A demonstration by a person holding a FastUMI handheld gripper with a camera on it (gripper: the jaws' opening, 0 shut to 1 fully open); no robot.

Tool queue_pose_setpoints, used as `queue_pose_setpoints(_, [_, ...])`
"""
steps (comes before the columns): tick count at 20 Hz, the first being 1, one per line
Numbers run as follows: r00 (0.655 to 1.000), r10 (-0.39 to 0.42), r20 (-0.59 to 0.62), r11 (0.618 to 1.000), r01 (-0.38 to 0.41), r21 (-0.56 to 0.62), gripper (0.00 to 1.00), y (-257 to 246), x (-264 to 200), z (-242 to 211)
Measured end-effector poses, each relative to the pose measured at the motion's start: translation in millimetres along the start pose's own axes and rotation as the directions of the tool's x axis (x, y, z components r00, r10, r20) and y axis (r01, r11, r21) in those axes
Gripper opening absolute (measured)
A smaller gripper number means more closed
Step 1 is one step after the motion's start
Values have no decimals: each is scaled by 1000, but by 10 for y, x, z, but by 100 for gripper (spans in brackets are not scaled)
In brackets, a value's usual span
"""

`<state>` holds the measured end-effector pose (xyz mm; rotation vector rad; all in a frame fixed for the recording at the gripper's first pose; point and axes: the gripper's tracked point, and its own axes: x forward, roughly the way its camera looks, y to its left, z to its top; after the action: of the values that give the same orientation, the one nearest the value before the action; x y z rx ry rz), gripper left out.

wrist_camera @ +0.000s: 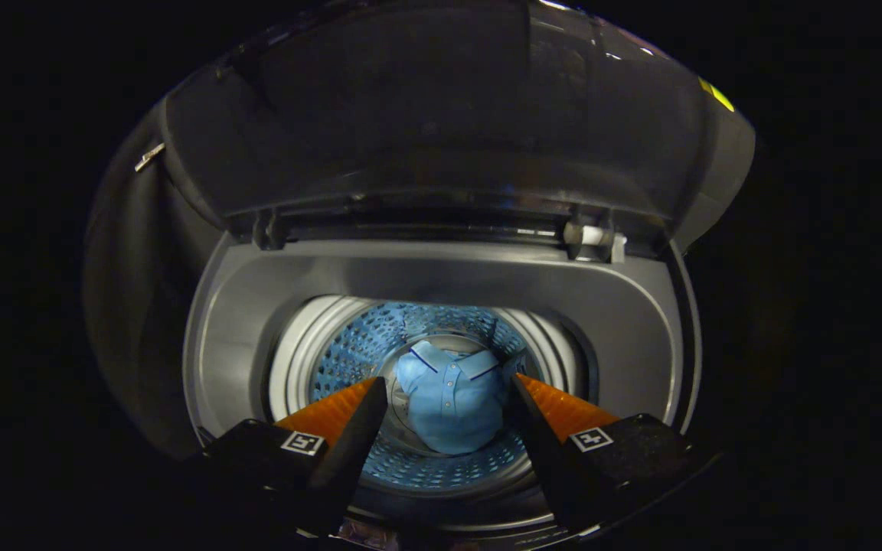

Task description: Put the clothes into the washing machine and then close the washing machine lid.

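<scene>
Left of the hand-held gripper (447, 398) runs the washing machine (219, 344) rim. Its fingers stand spread and empty, and the blue shirt (449, 409) lies beyond and between them, down in the drum. Above, the lid (441, 122) stands raised; I'd back out, then push it down squarely.

Black cloth wall (125, 306), small metal piece (148, 157).

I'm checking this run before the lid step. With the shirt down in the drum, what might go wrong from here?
1. The gripper hangs open over the drum; pulling back carelessly might knock the fingers on the tub rim.
2. The lid stands raised behind the opening; a poor push could let it slam.
3. The blue shirt looks released, so snagging seems unlikely.
</scene>
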<state>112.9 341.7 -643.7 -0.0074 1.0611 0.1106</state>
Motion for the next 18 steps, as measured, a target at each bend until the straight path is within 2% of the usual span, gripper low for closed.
queue_pose_setpoints(7, [983, 64, 173, 998, -62, -19, 100, 143, -905, 823])
queue_pose_setpoints(13, [936, 91, 339, 996, -90, -18, 100, 318, -1665, 1747])
queue_pose_setpoints(18, [902, 80, 423, 997, -79, -20, 100, 399, -1829, 2402])
